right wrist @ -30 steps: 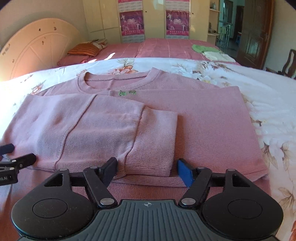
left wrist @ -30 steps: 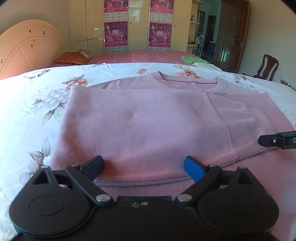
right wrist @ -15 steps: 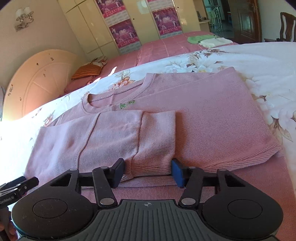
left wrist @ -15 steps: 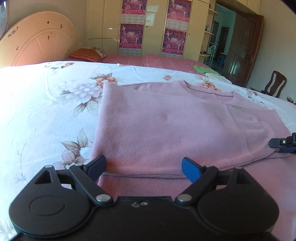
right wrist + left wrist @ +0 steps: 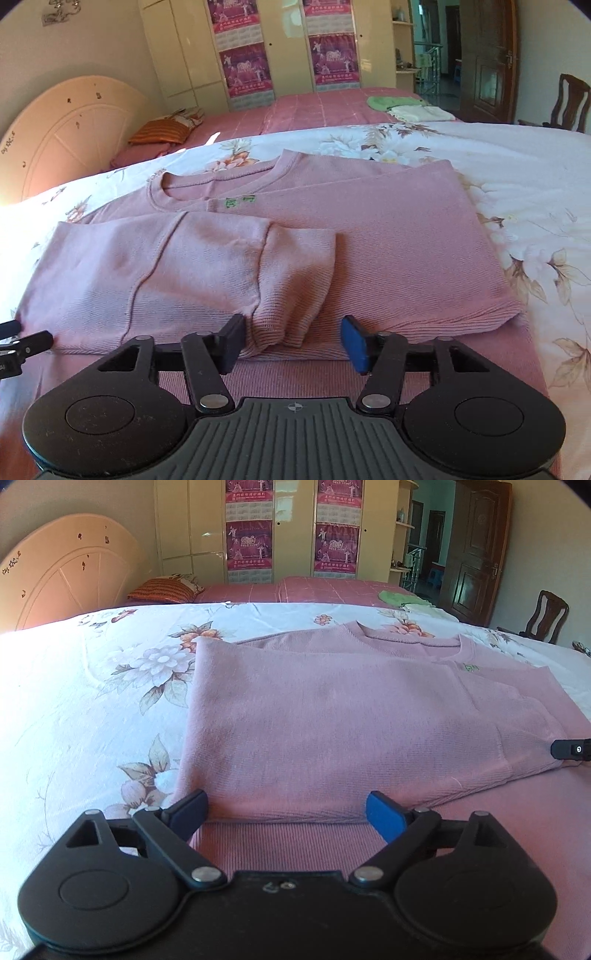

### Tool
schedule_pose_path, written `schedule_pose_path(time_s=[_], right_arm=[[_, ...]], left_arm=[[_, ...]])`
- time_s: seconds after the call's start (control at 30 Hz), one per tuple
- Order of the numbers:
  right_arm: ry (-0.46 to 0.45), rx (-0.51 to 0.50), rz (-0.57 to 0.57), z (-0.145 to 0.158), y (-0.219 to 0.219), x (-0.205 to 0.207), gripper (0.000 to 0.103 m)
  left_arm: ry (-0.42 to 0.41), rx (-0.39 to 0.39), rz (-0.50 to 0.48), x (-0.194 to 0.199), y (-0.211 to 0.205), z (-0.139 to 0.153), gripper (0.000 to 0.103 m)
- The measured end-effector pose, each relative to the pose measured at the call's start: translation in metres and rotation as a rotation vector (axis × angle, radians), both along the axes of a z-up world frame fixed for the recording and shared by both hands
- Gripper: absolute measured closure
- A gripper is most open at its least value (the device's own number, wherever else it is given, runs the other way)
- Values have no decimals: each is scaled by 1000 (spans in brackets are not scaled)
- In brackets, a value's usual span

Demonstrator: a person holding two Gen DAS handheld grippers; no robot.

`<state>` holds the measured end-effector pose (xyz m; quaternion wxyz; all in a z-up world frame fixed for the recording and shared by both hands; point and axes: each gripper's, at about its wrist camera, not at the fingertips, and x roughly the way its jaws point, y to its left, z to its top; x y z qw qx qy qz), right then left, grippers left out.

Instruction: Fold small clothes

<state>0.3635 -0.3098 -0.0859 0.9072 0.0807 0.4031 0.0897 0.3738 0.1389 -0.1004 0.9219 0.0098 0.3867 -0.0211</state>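
Left wrist view: I hold the left gripper (image 5: pixel 286 812) low over the near edge of the pink sweater (image 5: pixel 351 720), which lies flat on the floral bedspread (image 5: pixel 85 701). Its jaws stand wide apart and hold nothing, straddling the folded hem near the garment's left corner. The tip of the right gripper (image 5: pixel 570 749) pokes in at the frame's right edge, beside the sweater's far corner.

Right wrist view: the right gripper (image 5: pixel 291 341) also stands open and empty, its jaws either side of the ribbed cuff (image 5: pixel 284 325) of a sleeve folded across the body. The neckline with its small green label (image 5: pixel 240 201) faces away from me.

My judgement: the side folds look done, and the step in hand is pinching the near hem at both corners to carry it toward the collar. To do it well I should close both jaws on all layers together, taking cuff and hem in one bite, then lift evenly so the sleeve does not slide out.

Around: a second bed (image 5: pixel 325 110) with folded clothes (image 5: pixel 410 109), a striped pillow (image 5: pixel 166 590), a wardrobe (image 5: pixel 291 531), a chair (image 5: pixel 546 616). Nothing blocks the fold's path.
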Motion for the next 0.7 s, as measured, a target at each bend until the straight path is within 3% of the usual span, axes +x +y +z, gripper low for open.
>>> schedule_pose_path(time_s=[0.07, 0.17, 0.3, 0.5, 0.57, 0.7], right_arm=[[12, -12, 6, 5, -2, -6, 46], [-2, -80, -49, 20, -13, -28, 46], [26, 87, -70, 30, -63, -73, 46], [38, 142, -93, 38, -119, -162, 46], [51, 169, -114, 36, -137, -190, 46], [93, 213, -139, 28, -166, -241, 47]], left_arm=[[41, 26, 10, -9, 1, -1, 10], [31, 34, 22, -35, 6, 4, 10], [29, 5, 54, -89, 20, 13, 17], [56, -19, 98, -177, 28, 20, 26], [81, -55, 92, -200, 26, 20, 32], [113, -152, 74, -238, 22, 21, 33]])
